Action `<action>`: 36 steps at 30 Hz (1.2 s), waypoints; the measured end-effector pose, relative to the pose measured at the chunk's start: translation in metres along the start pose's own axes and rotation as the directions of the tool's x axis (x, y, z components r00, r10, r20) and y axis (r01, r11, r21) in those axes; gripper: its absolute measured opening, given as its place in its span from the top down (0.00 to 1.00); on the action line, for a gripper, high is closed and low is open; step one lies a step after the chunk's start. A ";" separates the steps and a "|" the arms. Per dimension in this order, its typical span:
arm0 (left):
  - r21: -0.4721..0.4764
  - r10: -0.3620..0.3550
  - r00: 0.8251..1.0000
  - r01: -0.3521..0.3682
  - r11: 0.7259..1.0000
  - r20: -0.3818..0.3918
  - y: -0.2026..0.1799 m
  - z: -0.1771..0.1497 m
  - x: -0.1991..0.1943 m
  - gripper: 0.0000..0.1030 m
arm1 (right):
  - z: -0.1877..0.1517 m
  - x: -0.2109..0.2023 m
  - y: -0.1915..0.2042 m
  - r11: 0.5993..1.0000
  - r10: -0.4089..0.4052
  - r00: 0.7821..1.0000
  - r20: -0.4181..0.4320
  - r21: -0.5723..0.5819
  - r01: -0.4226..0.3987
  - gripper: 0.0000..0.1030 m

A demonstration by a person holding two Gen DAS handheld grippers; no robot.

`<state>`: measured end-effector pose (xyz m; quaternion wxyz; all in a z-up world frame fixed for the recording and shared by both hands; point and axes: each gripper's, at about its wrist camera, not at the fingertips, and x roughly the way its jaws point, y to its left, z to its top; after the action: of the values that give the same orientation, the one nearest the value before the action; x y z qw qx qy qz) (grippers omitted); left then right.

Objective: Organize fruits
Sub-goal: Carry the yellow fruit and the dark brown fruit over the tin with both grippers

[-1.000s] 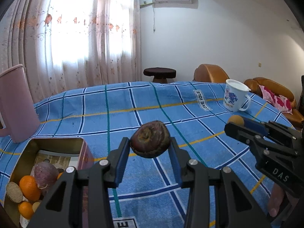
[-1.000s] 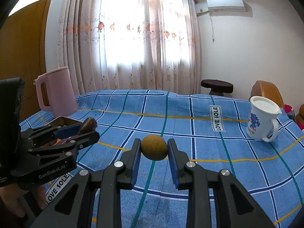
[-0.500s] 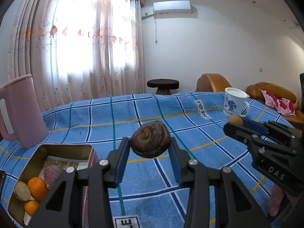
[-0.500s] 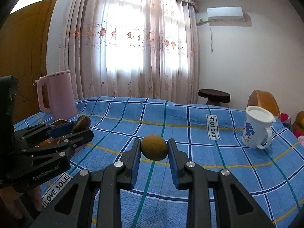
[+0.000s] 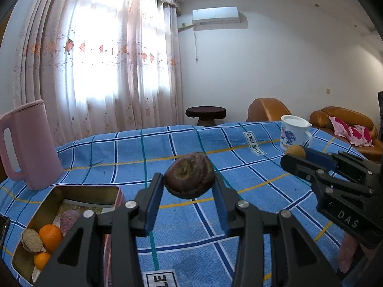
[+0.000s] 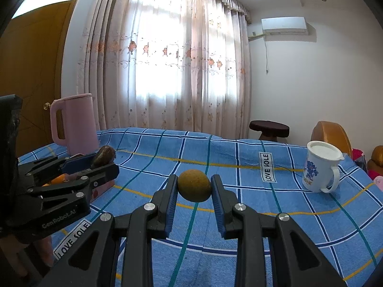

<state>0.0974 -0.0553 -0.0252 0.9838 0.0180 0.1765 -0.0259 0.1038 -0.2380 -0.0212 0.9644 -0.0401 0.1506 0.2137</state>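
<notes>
Both grippers have been raised and tilted up over the last second; the tin (image 5: 115, 192) now sits lower-left, at the table's left edge. Left gripper (image 5: 189, 189) is clamped on the dark wrinkled fruit (image 5: 189, 178), right gripper (image 6: 194, 191) on the brown round fruit (image 6: 194, 185). Both fruits are held clear of the tablecloth (image 5: 239, 179); drop-off into the tin is judged pending.

This is a home living room. Floral sheer curtains (image 6: 172, 71) cover a bright window, a wall air conditioner (image 5: 216, 15) hangs near the ceiling, and brown leather armchairs (image 5: 344, 122) stand by a small dark stool (image 5: 205, 113). The table (image 5: 239, 167) wears a blue checked cloth, carrying a pink kettle (image 6: 76, 124) and a lidded mug (image 6: 320, 167).
</notes>
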 end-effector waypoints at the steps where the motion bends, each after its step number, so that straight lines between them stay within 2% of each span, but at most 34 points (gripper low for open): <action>1: 0.000 -0.001 1.000 0.001 1.000 0.000 0.000 0.000 0.000 0.58 | 0.000 0.000 0.000 1.000 0.000 1.000 0.000 0.000 0.000 0.71; 17: 0.001 -0.023 1.000 0.023 1.000 -0.012 0.000 -0.003 -0.008 0.58 | 0.000 -0.008 0.008 1.000 0.013 1.000 0.011 0.004 -0.013 0.71; 27: -0.027 -0.034 0.999 0.033 0.999 -0.024 0.016 -0.008 -0.019 0.58 | 0.001 -0.003 0.032 0.997 0.074 0.997 -0.011 -0.001 -0.074 0.71; 36: -0.081 -0.006 0.999 0.004 0.997 -0.032 0.046 -0.014 -0.033 0.58 | 0.005 0.009 0.060 0.991 0.136 0.990 -0.036 -0.017 -0.136 0.71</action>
<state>0.0645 -0.0074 -0.0255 0.9807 -0.0219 0.1934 -0.0209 0.0879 -0.1794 -0.0203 0.9443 -0.0428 0.1679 0.2797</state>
